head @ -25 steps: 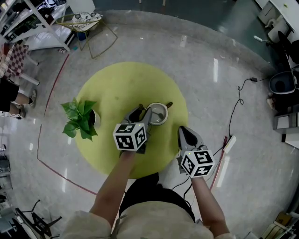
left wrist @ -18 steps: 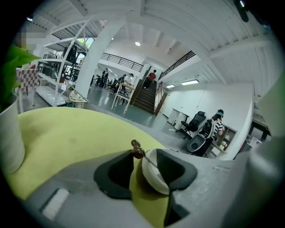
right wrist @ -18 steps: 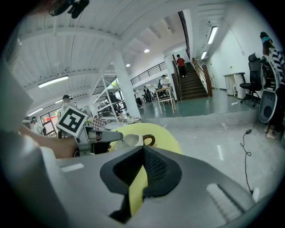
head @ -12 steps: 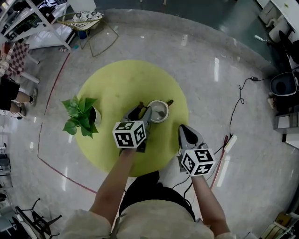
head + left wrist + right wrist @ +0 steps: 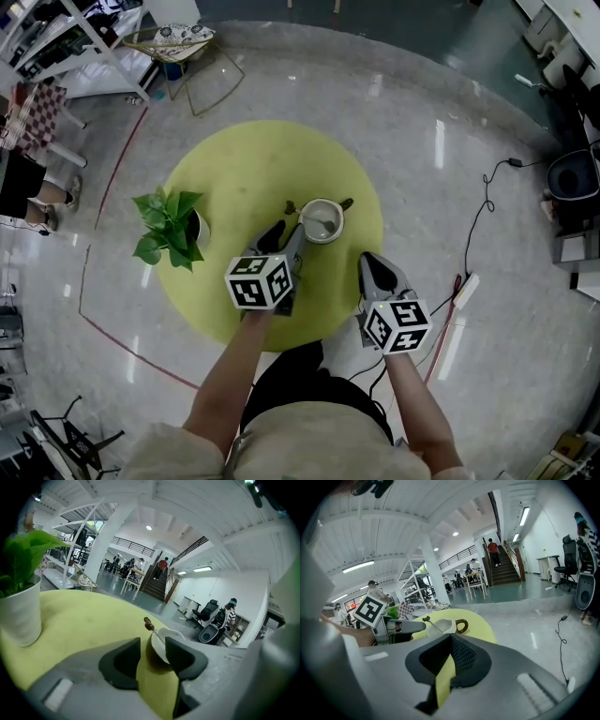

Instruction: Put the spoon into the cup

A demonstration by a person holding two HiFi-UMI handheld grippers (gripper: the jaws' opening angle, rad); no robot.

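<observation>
A white cup [image 5: 322, 221] with a dark handle stands on the round yellow table [image 5: 234, 178]. The spoon [image 5: 298, 208] leans inside it, its dark end sticking out over the rim. My left gripper [image 5: 286, 236] is open just short of the cup, with nothing between its fingers. In the left gripper view the cup [image 5: 165, 641] and spoon [image 5: 150, 625] show beyond the gap of the left gripper [image 5: 152, 649]. My right gripper [image 5: 373, 263] is shut and empty at the table's near right edge. From the right gripper [image 5: 451, 641] the cup [image 5: 440, 626] lies ahead to the left.
A potted green plant [image 5: 171, 230] stands on the table's left side, also the plant [image 5: 18, 606] at the left of the left gripper view. A power strip [image 5: 461, 289] and cable lie on the floor to the right. A wire chair [image 5: 178, 42] stands beyond the table.
My left gripper has drawn back from the cup toward me, with its jaws now wide. The spoon stays in the cup. The right gripper has kept still.
</observation>
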